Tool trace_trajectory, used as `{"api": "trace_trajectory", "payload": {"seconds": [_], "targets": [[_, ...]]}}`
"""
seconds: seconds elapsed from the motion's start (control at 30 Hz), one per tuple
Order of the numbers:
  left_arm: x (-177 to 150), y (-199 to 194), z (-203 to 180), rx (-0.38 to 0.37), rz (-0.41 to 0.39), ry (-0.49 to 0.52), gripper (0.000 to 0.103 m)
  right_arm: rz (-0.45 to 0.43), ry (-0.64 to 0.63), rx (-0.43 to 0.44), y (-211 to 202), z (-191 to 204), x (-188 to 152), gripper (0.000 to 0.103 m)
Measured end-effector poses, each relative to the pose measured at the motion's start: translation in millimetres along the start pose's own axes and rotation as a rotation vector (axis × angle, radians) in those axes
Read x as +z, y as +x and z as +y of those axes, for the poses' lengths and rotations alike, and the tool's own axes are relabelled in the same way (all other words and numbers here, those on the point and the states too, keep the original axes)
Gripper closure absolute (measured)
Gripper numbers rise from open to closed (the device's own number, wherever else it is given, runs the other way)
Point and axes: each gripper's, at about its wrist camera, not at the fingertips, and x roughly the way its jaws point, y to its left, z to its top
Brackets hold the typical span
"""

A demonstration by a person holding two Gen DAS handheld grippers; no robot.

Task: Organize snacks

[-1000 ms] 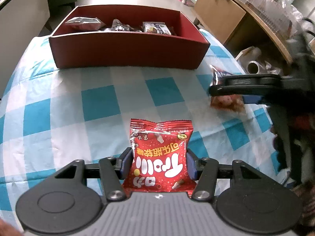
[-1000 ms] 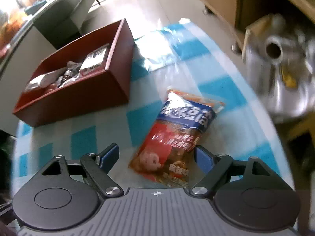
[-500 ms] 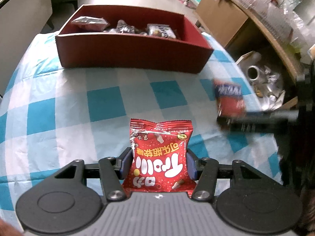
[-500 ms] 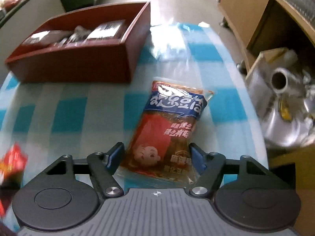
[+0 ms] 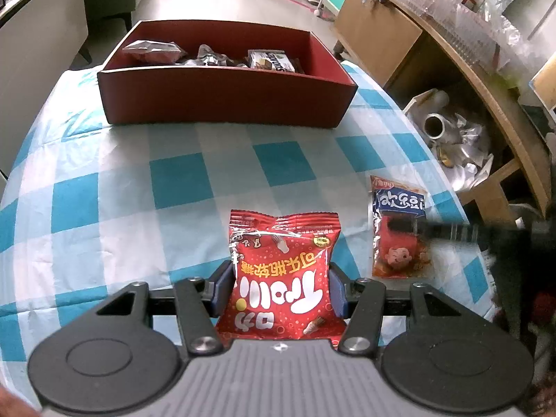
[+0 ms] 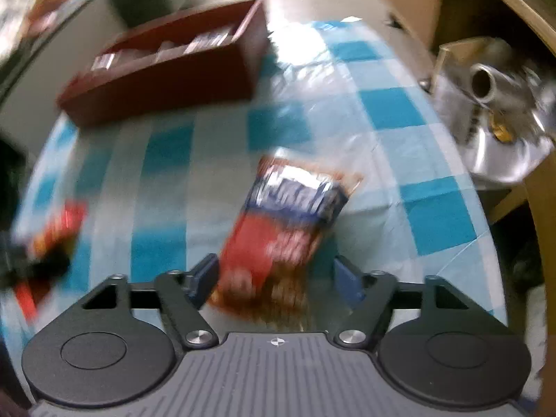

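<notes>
Left wrist view: my left gripper is clamped on a red bag by its two sides, above the table's near edge. The box sits at the far edge. A second pouch lies flat near the right edge.

Right wrist view, blurred: my right gripper is opening, its jaws straddling the pouch without pressing it. I judge both packs light, soft and crinkly; grip across the sides, gently.

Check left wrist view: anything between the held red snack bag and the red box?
Nothing; between red snack bag and red box lies only bare checkered tablecloth.
</notes>
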Motion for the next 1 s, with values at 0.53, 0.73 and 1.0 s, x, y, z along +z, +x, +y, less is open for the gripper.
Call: {"api": "trace_trajectory", "payload": {"seconds": [0.53, 0.73, 1.0], "targets": [[2, 9, 7, -0.013, 0.038, -0.013, 0.055, 0.005, -0.092, -0.19, 50, 26, 26, 0.0], [2, 4, 5, -0.019, 0.02, -0.009, 0.055, 0.001, -0.158, -0.177, 33, 29, 21, 0.031], [7, -3, 5, -0.014, -0.014, 0.0, 0.055, -0.027, -0.19, -0.094, 21, 41, 19, 0.042]]}}
